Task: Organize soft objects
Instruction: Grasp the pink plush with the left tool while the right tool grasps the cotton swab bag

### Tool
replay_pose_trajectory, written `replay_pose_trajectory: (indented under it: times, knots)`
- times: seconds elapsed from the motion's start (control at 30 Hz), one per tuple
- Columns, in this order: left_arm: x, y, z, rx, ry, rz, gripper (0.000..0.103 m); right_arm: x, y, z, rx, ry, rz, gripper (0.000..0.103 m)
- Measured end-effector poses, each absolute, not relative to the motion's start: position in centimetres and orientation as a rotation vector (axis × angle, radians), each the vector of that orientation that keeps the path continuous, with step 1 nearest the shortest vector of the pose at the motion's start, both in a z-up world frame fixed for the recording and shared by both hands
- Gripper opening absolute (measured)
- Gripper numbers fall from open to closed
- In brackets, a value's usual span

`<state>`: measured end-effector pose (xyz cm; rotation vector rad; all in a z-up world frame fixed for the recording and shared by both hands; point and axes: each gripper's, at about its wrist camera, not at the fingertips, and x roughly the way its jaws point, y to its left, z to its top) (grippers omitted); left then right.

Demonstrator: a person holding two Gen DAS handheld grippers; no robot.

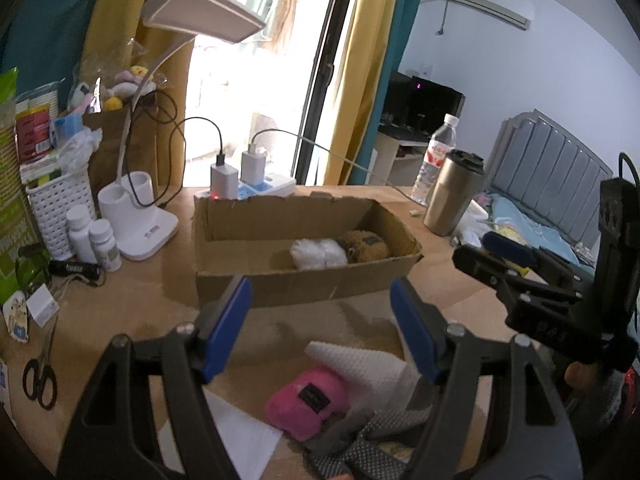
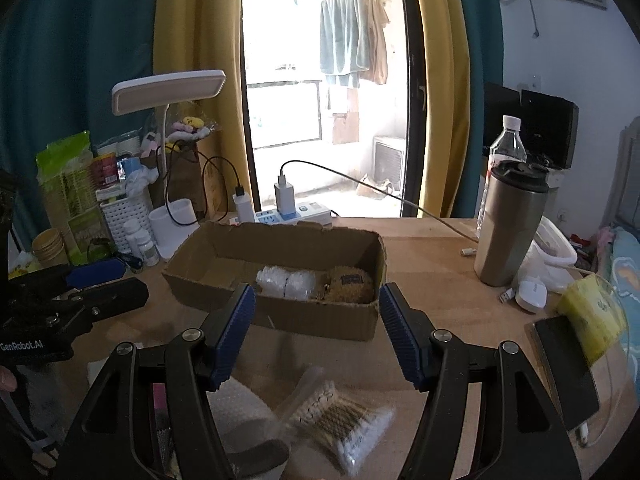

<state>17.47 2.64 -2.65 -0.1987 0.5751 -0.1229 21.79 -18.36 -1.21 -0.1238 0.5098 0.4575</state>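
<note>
Both your hand-held grippers stand wide and empty: the left hand-held gripper hovers over the pink plush, lying at 6 o'clock of the box, and the right hand-held gripper over the swab bag. The box already holds a white wad and a brown plush at its 3 o'clock end. Drop left carelessly and you may pinch the white foam sheet touching the plush, dragging both. The slick bag may slip from your right pads. Swinging toward 2 o'clock risks toppling the tumbler.
</note>
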Motion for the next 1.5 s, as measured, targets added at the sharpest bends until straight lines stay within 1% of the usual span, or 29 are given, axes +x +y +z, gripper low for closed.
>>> replay_pose_trajectory:
  times: [0.23,0.63,1.13,1.2,1.23,1.27,1.5]
  knots:
    - [16.7,2.8,-4.1,-0.221,0.608,-0.114,0.074,20.9,-18.6,-2.5,-0.128,0.541,0.455,0.068]
    - [15.8,2.4,-8.1,-0.242,0.708,-0.083,0.074,20.7,-19.6,-6.0,-0.120,0.635,0.451,0.068]
    - [17.8,1.5,-10.8,-0.205,0.831,-0.065,0.074,22.9,-20.3,-9.2,-0.116,0.747,0.443,0.068]
    - [18.2,1.3,-11.3,-0.196,0.855,-0.063,0.074,23.3,-20.4,-9.6,-0.112,0.763,0.435,0.071]
    - [18.3,1.3,-11.5,-0.196,0.864,-0.063,0.074,23.5,-20.5,-9.8,-0.106,0.766,0.430,0.078]
    - [18.5,1.3,-11.8,-0.198,0.874,-0.062,0.074,23.8,-20.6,-9.9,-0.097,0.774,0.428,0.082]
    - [19.3,1.0,-12.6,-0.190,0.903,-0.073,0.074,24.4,-20.7,-10.4,-0.094,0.814,0.435,0.082]
